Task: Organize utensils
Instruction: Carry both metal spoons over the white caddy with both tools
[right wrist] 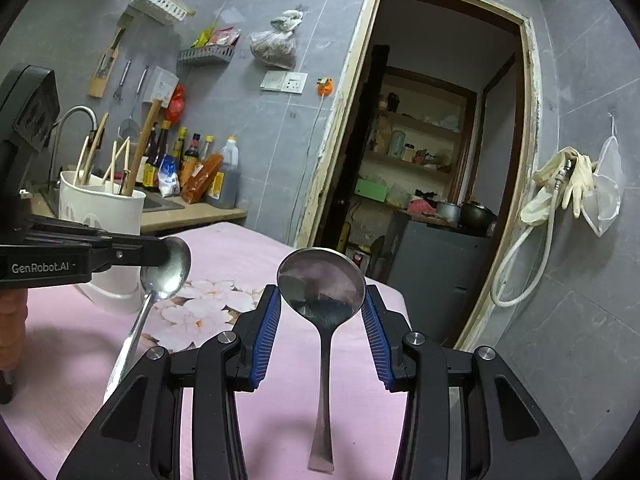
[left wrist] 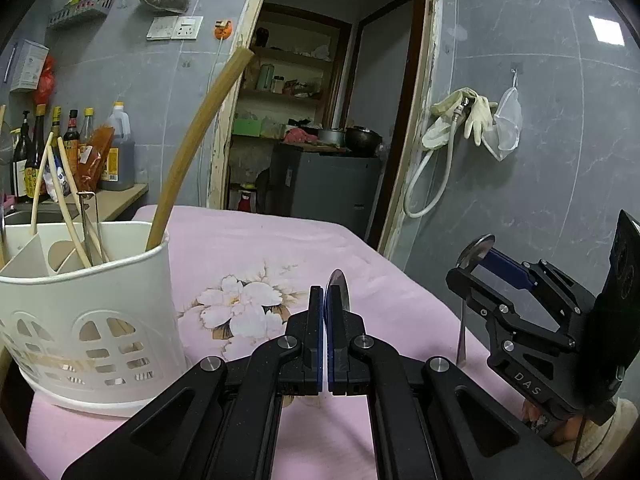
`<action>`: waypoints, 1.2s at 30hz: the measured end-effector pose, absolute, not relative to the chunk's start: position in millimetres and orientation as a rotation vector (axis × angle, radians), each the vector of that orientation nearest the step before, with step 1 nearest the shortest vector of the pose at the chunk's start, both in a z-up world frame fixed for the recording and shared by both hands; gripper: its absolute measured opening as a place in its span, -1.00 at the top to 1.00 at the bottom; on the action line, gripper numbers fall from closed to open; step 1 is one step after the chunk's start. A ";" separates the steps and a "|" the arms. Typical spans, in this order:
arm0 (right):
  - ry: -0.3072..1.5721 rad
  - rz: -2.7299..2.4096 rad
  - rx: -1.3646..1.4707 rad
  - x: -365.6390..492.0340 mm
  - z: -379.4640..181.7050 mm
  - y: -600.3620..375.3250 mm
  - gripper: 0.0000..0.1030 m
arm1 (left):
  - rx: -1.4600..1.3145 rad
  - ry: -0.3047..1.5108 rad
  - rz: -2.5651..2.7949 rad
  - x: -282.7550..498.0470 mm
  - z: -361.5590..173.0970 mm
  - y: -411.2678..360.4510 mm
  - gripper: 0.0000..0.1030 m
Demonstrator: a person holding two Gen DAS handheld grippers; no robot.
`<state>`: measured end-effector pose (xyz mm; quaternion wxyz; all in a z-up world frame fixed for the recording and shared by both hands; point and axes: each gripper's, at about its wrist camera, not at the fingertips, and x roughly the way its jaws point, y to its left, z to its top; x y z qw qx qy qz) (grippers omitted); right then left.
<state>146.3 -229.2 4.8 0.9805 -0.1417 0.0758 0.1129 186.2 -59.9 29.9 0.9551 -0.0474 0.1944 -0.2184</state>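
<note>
My left gripper [left wrist: 325, 294] is shut on the bowl of a steel spoon [left wrist: 339, 290], seen edge-on between its pads. In the right wrist view that spoon [right wrist: 168, 270] hangs handle-down from the left gripper [right wrist: 162, 256] over the pink cloth. My right gripper [right wrist: 321, 304] is shut on the rim of a second, wider spoon [right wrist: 322, 280], its blue pads on both sides of the bowl and the handle pointing down. From the left wrist view the right gripper [left wrist: 474, 268] is at the right. A white utensil holder [left wrist: 88, 312] with chopsticks and a wooden handle stands to the left.
A pink flower-print cloth [left wrist: 280, 240] covers the table. Behind the holder [right wrist: 100, 204] are a sink and a counter with sauce bottles [right wrist: 192, 168]. An open doorway [right wrist: 420, 160] lies beyond the table's far edge. Gloves and a hose [right wrist: 560, 184] hang on the right wall.
</note>
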 end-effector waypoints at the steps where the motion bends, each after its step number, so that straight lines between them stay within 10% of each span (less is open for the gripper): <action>1: 0.148 0.227 -0.283 145.2 4.9 -230.1 0.24 | -0.097 0.389 -0.445 185.0 30.4 -59.4 1.00; 36: 0.003 0.254 -0.213 116.1 34.5 -221.0 0.24 | -0.047 0.192 -0.343 154.9 69.1 -34.9 1.00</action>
